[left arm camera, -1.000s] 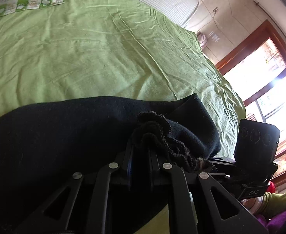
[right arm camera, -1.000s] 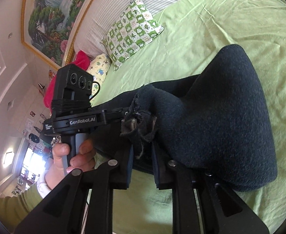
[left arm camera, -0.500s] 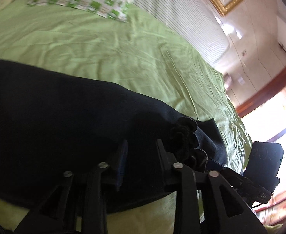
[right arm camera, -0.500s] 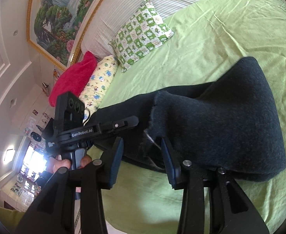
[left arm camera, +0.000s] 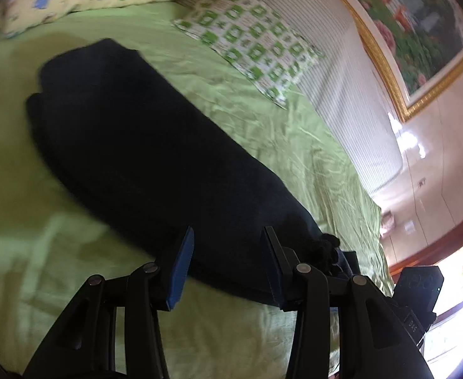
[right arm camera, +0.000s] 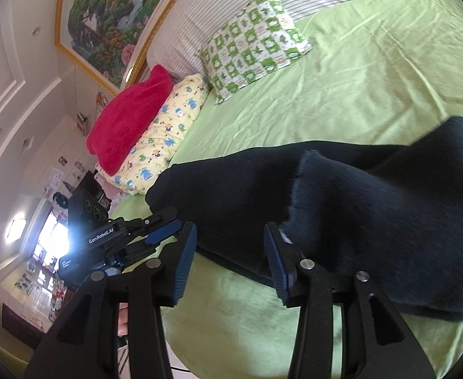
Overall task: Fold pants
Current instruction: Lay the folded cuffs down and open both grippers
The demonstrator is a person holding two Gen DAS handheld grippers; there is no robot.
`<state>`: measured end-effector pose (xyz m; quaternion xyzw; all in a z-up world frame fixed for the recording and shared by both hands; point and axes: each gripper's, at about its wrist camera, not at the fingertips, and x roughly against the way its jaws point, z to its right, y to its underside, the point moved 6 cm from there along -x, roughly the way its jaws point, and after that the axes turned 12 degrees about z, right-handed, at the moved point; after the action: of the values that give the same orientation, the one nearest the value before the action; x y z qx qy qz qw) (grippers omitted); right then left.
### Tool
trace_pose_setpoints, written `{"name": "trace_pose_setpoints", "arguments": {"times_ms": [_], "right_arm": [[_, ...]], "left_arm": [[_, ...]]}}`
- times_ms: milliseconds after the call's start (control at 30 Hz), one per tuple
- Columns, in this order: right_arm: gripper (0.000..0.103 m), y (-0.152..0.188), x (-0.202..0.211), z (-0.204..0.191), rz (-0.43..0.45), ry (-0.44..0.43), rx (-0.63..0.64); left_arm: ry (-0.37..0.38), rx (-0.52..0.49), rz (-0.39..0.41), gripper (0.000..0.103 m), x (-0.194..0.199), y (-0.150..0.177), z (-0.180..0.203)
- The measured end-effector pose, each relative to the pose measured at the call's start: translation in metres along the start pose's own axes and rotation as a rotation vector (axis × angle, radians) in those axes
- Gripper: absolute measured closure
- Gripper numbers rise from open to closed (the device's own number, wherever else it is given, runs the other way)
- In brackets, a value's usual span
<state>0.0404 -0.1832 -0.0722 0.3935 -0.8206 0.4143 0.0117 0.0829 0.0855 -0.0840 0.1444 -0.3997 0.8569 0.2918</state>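
We have both tongs released: the left tongs (left arm camera: 228, 252) and the right tongs (right arm camera: 229, 246) have just been opening, and in each wrist view the blue pads stand apart with nothing pinched, the dark cloth lying beyond and partly between them without being pressed. The pants (left arm camera: 143, 145) lie folded on the green bed (left arm camera: 294, 145), running from about 10 o'clock in the left view down to the tongs at 5 o'clock; in the right view they (right arm camera: 373, 208) spread from 9 o'clock to 4 o'clock, with one raw cuff edge lying on top of the lower layer. We judge the step in hand to be letting go after laying one fold down. To do it well, we draw both tongs back along the bed, low and straight, so that no pad catches the fuzzy cuff near the right-hand finger (left arm camera: 274, 252) and lifts the layer again. We then check that the edges line up before choosing the next grip; the top layer sits slightly askew in the right view. The checked pillow (right arm camera: 253, 41) at 12 o'clock is well apart from the work.
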Motion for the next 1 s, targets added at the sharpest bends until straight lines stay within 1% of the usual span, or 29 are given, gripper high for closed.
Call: {"name": "trace_pose_setpoints", "arguments": {"times_ms": [33, 133, 200, 267, 367, 433, 567, 633, 667, 800, 933, 1000], "right_arm": [[0.054, -0.001, -0.003, -0.003, -0.005, -0.004, 0.006], [0.053, -0.002, -0.013, -0.009, -0.021, -0.016, 0.026], [0.053, -0.004, -0.019, -0.013, -0.031, -0.024, 0.039], [0.053, -0.004, -0.027, -0.017, -0.049, -0.032, 0.053], [0.053, -0.006, -0.039, -0.023, -0.067, -0.039, 0.068], [0.053, -0.008, -0.046, -0.027, -0.077, -0.045, 0.077], [0.053, -0.009, -0.063, -0.037, -0.114, -0.055, 0.110], [0.053, -0.011, -0.073, -0.042, -0.136, -0.064, 0.132], [0.053, -0.012, -0.078, -0.045, -0.146, -0.068, 0.144], [0.053, -0.019, -0.100, -0.059, -0.186, -0.085, 0.194], [0.048, -0.029, -0.129, -0.070, -0.231, -0.098, 0.249], [0.048, -0.033, -0.144, -0.074, -0.254, -0.104, 0.266]], "left_arm": [[-0.008, 0.015, 0.008, 0.054, 0.004, -0.002, -0.005], [-0.040, 0.071, 0.035, 0.054, 0.013, -0.008, -0.023], [-0.070, 0.092, 0.055, 0.054, 0.020, -0.013, -0.033], [-0.082, 0.110, 0.070, 0.054, 0.027, -0.016, -0.044], [-0.107, 0.127, 0.077, 0.054, 0.031, -0.019, -0.057], [-0.107, 0.143, 0.073, 0.054, 0.034, -0.019, -0.064], [-0.132, 0.169, 0.089, 0.054, 0.040, -0.022, -0.076], [-0.139, 0.185, 0.100, 0.046, 0.043, -0.024, -0.081], [-0.143, 0.188, 0.101, 0.045, 0.044, -0.024, -0.083], [-0.171, 0.200, 0.102, 0.043, 0.044, -0.028, -0.089], [-0.192, 0.229, 0.111, 0.043, 0.041, -0.033, -0.096], [-0.193, 0.246, 0.117, 0.043, 0.039, -0.035, -0.100]]}}
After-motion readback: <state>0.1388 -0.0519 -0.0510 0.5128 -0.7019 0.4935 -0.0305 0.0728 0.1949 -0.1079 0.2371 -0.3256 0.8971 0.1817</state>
